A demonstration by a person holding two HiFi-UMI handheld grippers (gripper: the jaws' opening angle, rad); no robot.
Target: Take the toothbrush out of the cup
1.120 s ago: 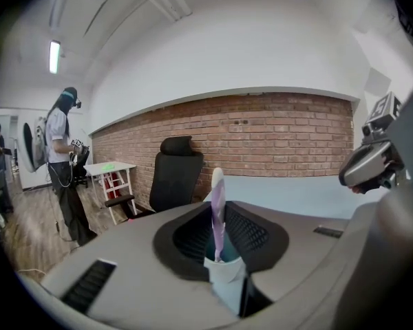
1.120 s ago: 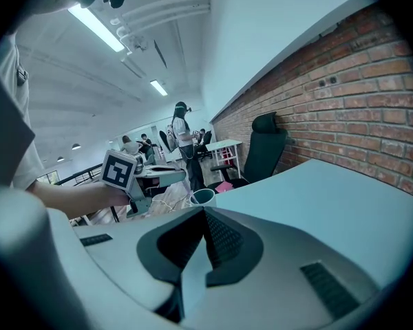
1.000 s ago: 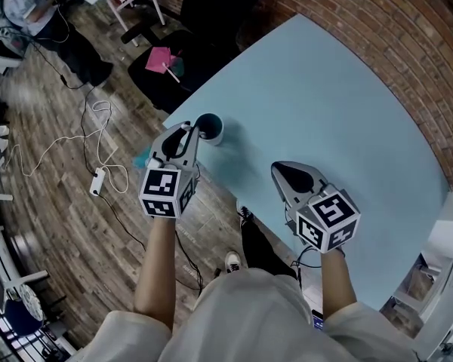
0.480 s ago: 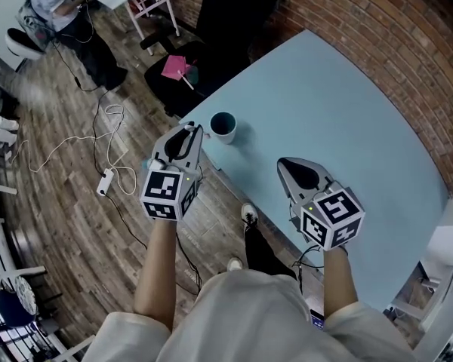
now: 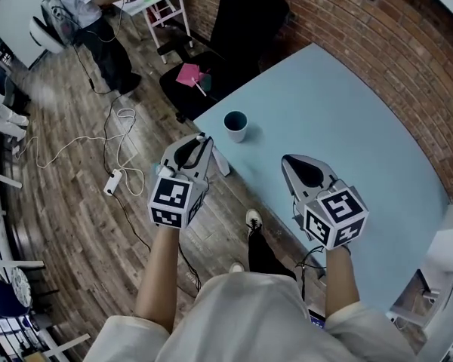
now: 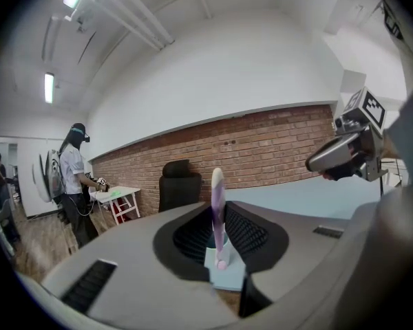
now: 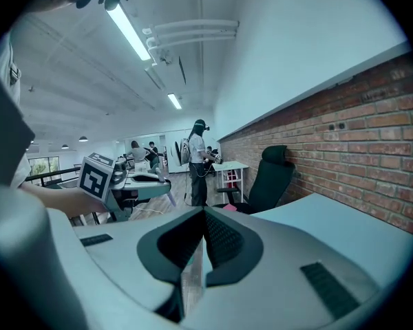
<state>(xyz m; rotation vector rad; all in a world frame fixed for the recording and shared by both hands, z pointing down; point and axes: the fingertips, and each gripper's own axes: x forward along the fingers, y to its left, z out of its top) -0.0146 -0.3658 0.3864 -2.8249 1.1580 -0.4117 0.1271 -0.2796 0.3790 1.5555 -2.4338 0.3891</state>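
Since a second ago the left tongs (image 5: 196,143) have drawn back from the cup (image 5: 235,124) and now hang past the desk (image 5: 340,119) edge, over the wooden floor (image 5: 75,202). They are clamped on the toothbrush (image 6: 217,205), which is out of the cup. Its long axis stands upright across the jaws, with the white rounded end up. The slim handle is purple and white. The round, dark-rimmed cup stands near the desk corner. The right tongs (image 5: 293,163) are closed and empty above the smooth pale-blue desk, with wide free surface around them.
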